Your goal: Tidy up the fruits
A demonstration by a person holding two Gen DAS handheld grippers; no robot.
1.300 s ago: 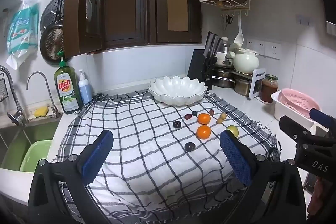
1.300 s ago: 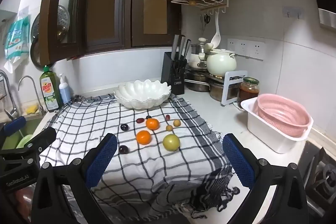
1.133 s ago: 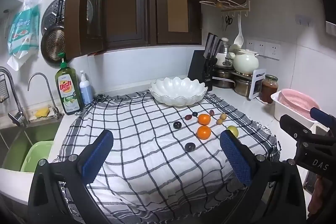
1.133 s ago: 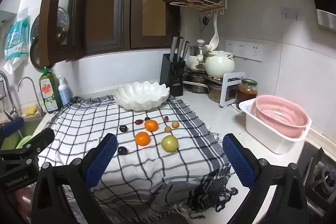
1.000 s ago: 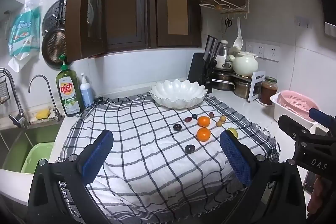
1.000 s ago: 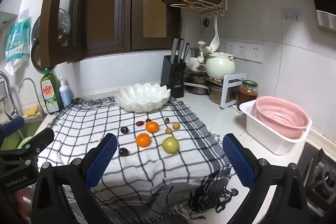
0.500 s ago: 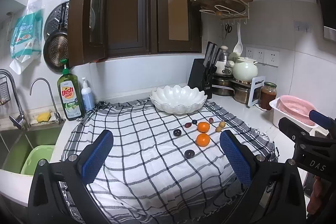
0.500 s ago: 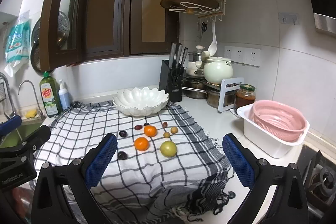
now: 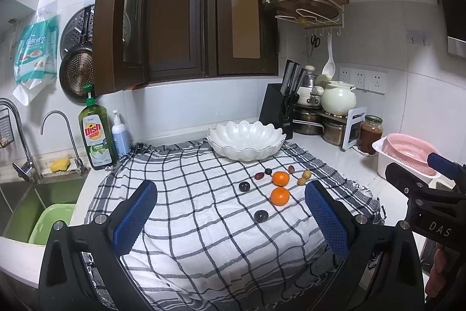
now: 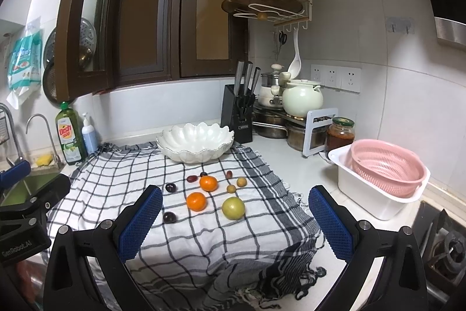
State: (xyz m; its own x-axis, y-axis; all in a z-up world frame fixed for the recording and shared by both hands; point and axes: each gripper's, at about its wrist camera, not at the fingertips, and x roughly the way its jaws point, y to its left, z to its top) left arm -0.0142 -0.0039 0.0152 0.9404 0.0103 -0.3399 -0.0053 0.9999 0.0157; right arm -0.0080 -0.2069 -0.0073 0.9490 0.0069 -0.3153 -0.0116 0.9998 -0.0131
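Kitchen counter seen thru two fisheye wrist cams. I'm holding both tools back from the fruit, above the near edge of a black-and-white checked cloth [image 10: 204, 241]. My left gripper [image 9: 230, 217] has its blue pads spread wide w/ nothing between them. My right gripper [image 10: 236, 219] is the same: wide apart, empty.

The fruit lies loose on the cloth, mid-to-right. Two oranges sit one behind the other, near orange [image 10: 196, 201] and far orange [image 10: 208, 183]. A yellow-green round fruit [image 10: 233, 208], maybe a small apple or guava, I can't tell at this res, sits just right of the near orange. Two small tan fruits [image 10: 236, 185] lie behind it. Several dark plum-like pieces [image 10: 169, 217] are scattered to the left and rear. A white scalloped bowl [image 10: 195, 145] stands at the cloth's far edge, behind all the fruit; no fruit shows inside, so I judge nothing is sorted yet.

Key relation: from the right cam the cluster lies straight ahead, between the pads. From the left cam it sits ahead and to the right, and the green fruit is hidden behind the right pad. So the right hand looks better lined up. The fruits are round, so no long axis matters. Fruit-to-bowl line runs straight away from me.
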